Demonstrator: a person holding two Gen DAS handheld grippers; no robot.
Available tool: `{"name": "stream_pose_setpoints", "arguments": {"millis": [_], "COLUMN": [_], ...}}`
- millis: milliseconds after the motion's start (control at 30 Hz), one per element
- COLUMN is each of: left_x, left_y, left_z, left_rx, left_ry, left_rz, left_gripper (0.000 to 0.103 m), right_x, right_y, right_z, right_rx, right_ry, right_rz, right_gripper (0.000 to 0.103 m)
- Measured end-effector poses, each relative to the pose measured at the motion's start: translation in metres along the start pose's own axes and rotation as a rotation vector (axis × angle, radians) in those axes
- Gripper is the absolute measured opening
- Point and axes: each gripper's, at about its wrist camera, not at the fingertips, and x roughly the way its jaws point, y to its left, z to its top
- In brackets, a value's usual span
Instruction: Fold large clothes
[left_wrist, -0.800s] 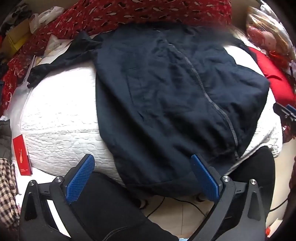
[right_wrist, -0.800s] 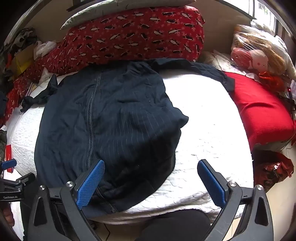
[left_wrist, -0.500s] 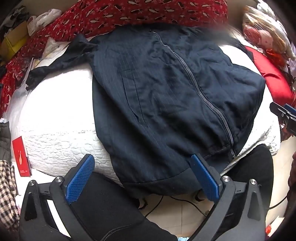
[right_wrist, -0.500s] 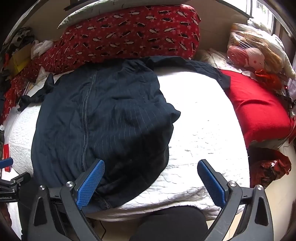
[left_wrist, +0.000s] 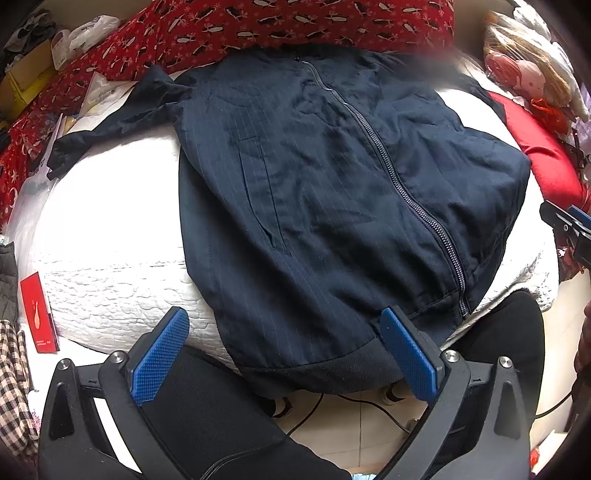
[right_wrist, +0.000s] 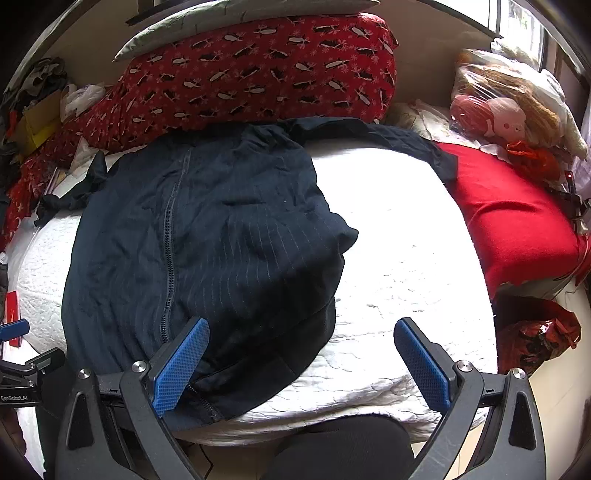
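Navy zip jacket (left_wrist: 332, 192) lay flat on white quilted bed (right_wrist: 399, 280), hem at near edge, sleeves trailing far left and far right. Left gripper (left_wrist: 288, 354) spread wide, empty, above hem; right gripper (right_wrist: 306, 362) likewise. Best pinch hem corners cleanly, single layer. Writing on neighbouring gripper body too small to read for certain.
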Motion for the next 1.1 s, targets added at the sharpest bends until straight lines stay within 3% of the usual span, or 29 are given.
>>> {"name": "stream_pose_setpoints", "arguments": {"millis": [533, 1100], "left_x": [0.005, 0.0], "left_y": [0.02, 0.009], "left_z": [0.0, 0.001], "left_rx": [-0.071, -0.042], "left_ry": [-0.003, -0.023], "left_rz": [0.008, 0.014], "left_gripper": [0.103, 0.103], "right_x": [0.001, 0.001], "right_y": [-0.007, -0.007], "right_z": [-0.001, -0.007], "right_rx": [-0.001, -0.008], "right_ry": [-0.003, -0.008], "right_rz": [-0.037, -0.006], "right_gripper": [0.101, 0.101]}}
